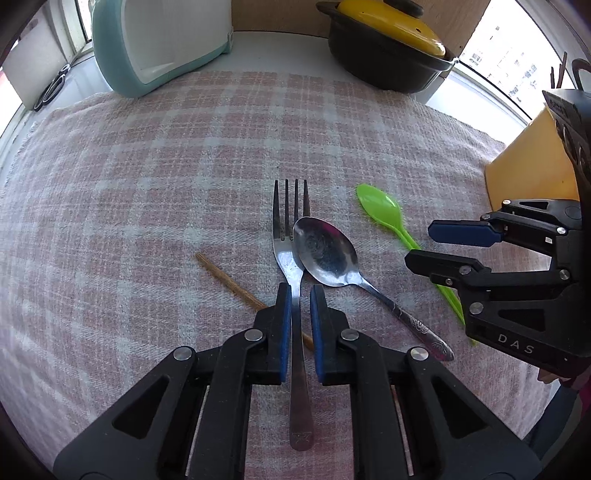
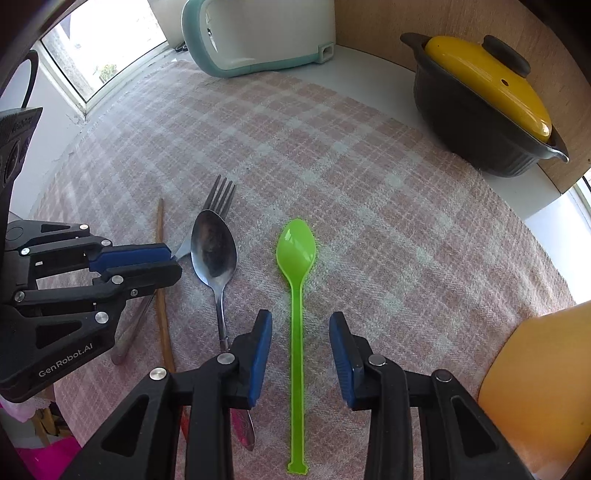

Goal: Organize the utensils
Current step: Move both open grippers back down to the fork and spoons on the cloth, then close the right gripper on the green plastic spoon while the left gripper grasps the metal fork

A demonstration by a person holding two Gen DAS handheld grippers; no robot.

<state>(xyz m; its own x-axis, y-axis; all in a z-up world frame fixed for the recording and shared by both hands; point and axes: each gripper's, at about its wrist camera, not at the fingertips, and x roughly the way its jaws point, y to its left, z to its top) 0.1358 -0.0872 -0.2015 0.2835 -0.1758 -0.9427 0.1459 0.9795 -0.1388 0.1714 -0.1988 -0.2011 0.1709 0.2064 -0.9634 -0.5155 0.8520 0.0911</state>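
A metal fork [image 1: 293, 258] lies on the pink checked cloth [image 1: 147, 184], its handle between the pads of my left gripper [image 1: 300, 293]; the jaws are nearly closed around it with a small gap on the right. A metal spoon [image 1: 328, 254] overlaps the fork's right side. A wooden chopstick [image 1: 229, 280] lies to the left. A green plastic spoon [image 2: 296, 295] lies lengthwise between the wide-open jaws of my right gripper [image 2: 300, 325], untouched. The right gripper also shows in the left wrist view [image 1: 424, 243], and the left gripper in the right wrist view [image 2: 171, 264].
A yellow container [image 1: 532, 162] stands at the right edge of the cloth. A black pot with a yellow lid [image 2: 484, 107] and a teal and white appliance [image 2: 258, 33] stand at the back. Windows lie behind.
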